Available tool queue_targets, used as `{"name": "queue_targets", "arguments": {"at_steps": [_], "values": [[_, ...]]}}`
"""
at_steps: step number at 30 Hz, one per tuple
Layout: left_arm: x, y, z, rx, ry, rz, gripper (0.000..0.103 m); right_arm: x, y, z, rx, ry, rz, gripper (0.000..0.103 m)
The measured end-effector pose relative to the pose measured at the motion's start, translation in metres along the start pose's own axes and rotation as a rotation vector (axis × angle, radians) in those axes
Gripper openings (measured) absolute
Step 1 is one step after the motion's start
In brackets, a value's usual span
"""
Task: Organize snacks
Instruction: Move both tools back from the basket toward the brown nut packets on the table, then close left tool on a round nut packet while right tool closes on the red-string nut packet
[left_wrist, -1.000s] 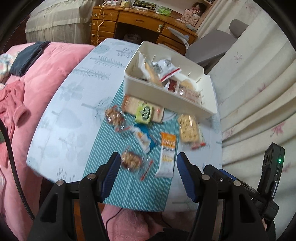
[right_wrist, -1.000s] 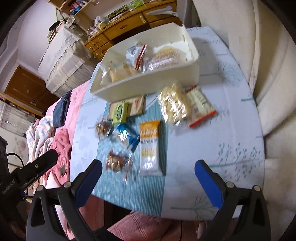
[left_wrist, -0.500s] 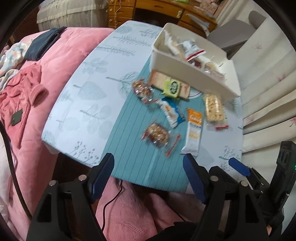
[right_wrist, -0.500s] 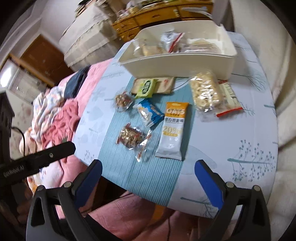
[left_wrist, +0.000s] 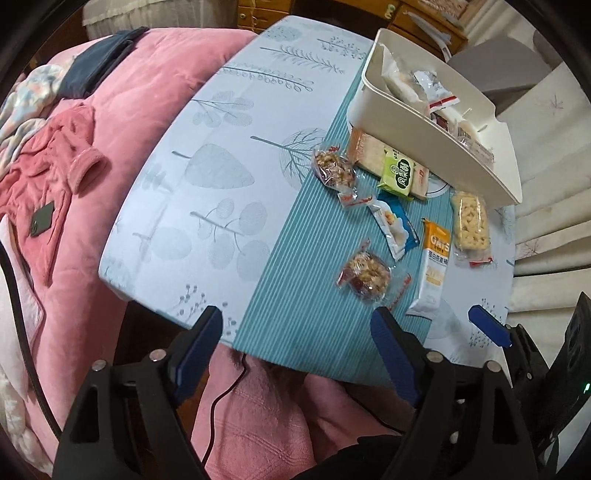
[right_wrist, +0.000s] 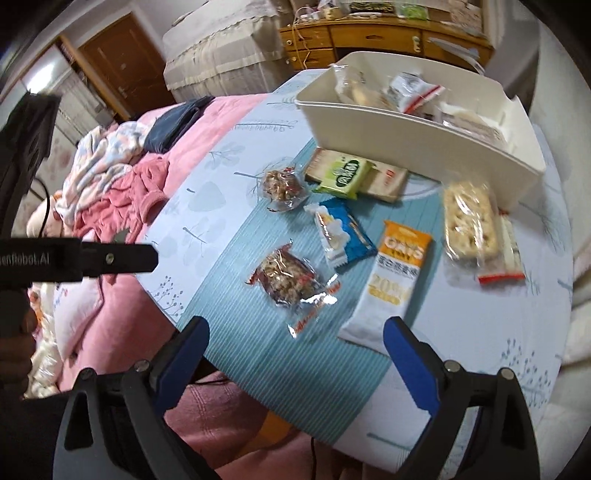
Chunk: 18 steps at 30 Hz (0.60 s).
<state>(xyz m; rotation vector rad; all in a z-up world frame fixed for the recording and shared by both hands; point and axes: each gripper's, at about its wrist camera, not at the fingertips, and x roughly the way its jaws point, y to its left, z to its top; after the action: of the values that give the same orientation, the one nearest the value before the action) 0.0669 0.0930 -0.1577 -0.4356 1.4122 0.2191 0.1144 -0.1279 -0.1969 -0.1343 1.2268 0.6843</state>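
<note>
Hovering off the near edge of the table (left_wrist: 207, 206), the left gripper (left_wrist: 295, 354) has its blue fingers spread wide with nothing between them. The right gripper (right_wrist: 295, 354) is likewise released, jaws apart and empty, poised just short of the teal striped runner (right_wrist: 266, 332).

Seen from the right wrist, the loose snacks lie scattered on the runner and the pale leaf-print cloth. At about 12 o'clock from the right gripper sits the nearer nut cluster packet (right_wrist: 286, 278); at 1 o'clock lies the oat bar (right_wrist: 391, 280), orange on top and white below, its near end closest to the right-hand finger. Farther out at 12 o'clock is the blue wafer packet (right_wrist: 341, 234), and beyond it the green packet (right_wrist: 345, 177) rests on top of a tan flat packet (right_wrist: 388, 181). A second nut cluster packet (right_wrist: 282, 184) lies at 11 o'clock, just beside the green one. At 1 to 2 o'clock a clear puffed-snack pack (right_wrist: 469, 225) sits on the pale cloth, overlapping a red-edged wrapper (right_wrist: 508, 254).

The white bin (right_wrist: 406, 136) stands at the far side, already holding several wrapped snacks, touching the tan packet's far edge. A pink quilt (left_wrist: 140, 103) lies at 9 o'clock.
</note>
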Motion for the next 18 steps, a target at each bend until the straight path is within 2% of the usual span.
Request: {"name": "queue_targets", "arguments": {"at_steps": [7, 11, 18], "values": [[0.021, 0.001, 0.039, 0.091, 0.069, -0.013, 0.088, 0.025, 0.023, 0.012, -0.061, 0.039, -0.071, 0.096], [0.032, 0.001, 0.060, 0.149, 0.106, -0.015, 0.089, 0.039, 0.024, 0.019, -0.022, 0.059, -0.103, 0.096], [0.052, -0.009, 0.090, 0.286, 0.163, -0.002, 0.091, 0.066, 0.026, 0.025, 0.068, 0.119, -0.141, 0.089]]}}
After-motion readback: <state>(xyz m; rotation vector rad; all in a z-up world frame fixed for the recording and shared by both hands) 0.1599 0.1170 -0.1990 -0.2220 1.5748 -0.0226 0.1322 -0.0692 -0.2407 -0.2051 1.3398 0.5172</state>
